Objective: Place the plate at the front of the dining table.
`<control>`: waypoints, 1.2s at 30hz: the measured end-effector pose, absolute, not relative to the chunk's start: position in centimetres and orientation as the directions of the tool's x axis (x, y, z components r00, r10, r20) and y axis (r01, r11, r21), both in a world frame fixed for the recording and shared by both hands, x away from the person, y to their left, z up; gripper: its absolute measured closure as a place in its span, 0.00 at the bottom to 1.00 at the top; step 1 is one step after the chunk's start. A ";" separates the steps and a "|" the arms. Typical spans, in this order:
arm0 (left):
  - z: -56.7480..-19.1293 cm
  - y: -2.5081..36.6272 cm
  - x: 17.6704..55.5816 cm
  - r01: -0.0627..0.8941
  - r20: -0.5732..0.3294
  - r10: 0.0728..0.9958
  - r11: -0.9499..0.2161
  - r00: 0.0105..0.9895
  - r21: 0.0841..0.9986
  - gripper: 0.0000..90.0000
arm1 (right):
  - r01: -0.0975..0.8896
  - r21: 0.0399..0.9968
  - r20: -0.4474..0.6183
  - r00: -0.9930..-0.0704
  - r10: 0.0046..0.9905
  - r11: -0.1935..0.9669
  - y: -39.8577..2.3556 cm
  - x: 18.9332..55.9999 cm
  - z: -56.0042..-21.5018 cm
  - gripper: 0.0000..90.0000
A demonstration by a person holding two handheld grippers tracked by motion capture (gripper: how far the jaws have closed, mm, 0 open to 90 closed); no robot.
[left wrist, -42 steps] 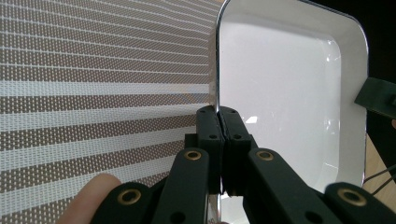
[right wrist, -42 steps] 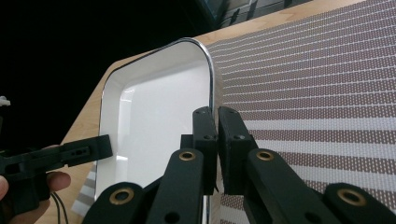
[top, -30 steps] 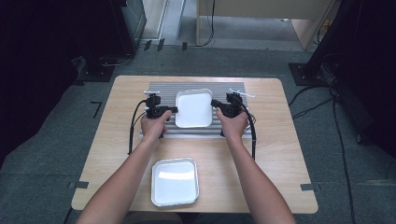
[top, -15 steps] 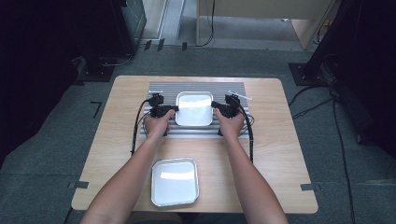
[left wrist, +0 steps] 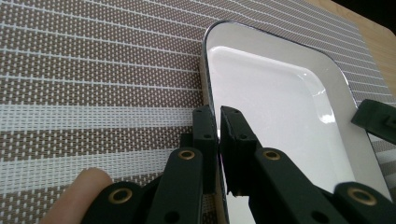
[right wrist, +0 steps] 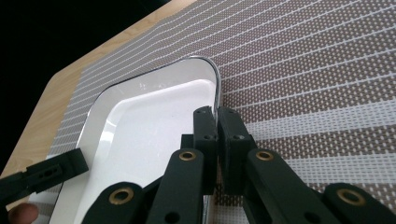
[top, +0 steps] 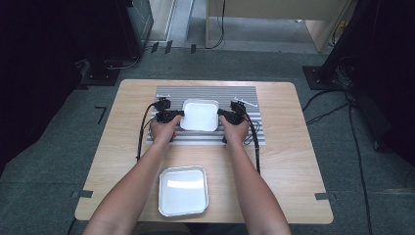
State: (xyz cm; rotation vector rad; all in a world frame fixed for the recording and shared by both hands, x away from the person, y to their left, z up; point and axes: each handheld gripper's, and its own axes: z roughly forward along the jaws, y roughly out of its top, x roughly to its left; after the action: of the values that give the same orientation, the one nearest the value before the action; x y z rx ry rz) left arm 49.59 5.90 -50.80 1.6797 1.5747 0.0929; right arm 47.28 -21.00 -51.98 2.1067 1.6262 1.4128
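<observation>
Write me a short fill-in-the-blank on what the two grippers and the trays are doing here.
1. The left gripper is shut on the white tray's ____.
2. The right gripper grips the ____ tray.
3. That tray sits over the ____ mat.
4. A second tray lies on the bare ____ table.

Missing: rim; same; striped; wooden

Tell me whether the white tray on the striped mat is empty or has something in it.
Empty. The white tray shows only its bare glossy bottom in both gripper views, with the left hand-held gripper and right hand-held gripper clamped on opposite rims.
</observation>
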 end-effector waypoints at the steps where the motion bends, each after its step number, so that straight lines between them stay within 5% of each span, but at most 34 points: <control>1: -50.8 5.7 49.6 0.802 -0.471 0.855 0.121 0.215 0.585 0.95 | 0.684 0.592 0.588 -0.005 0.809 -0.426 -21.1 47.4 -52.0 0.98; 18: -51.0 4.0 51.2 0.834 -0.526 0.828 0.143 0.194 0.532 0.87 | 0.654 0.630 0.559 -0.007 0.829 -0.419 -22.6 48.6 -51.1 0.98; 36: -50.9 3.9 51.6 0.810 -0.502 0.835 0.128 0.223 0.573 0.83 | 0.656 0.616 0.557 0.028 0.830 -0.436 -22.5 49.7 -51.7 0.98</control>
State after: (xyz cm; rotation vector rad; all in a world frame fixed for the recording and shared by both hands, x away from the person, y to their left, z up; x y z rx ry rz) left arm 51.62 3.87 -50.94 1.6553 1.5618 0.0386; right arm 49.70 -22.48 -51.74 2.1078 1.5508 1.3683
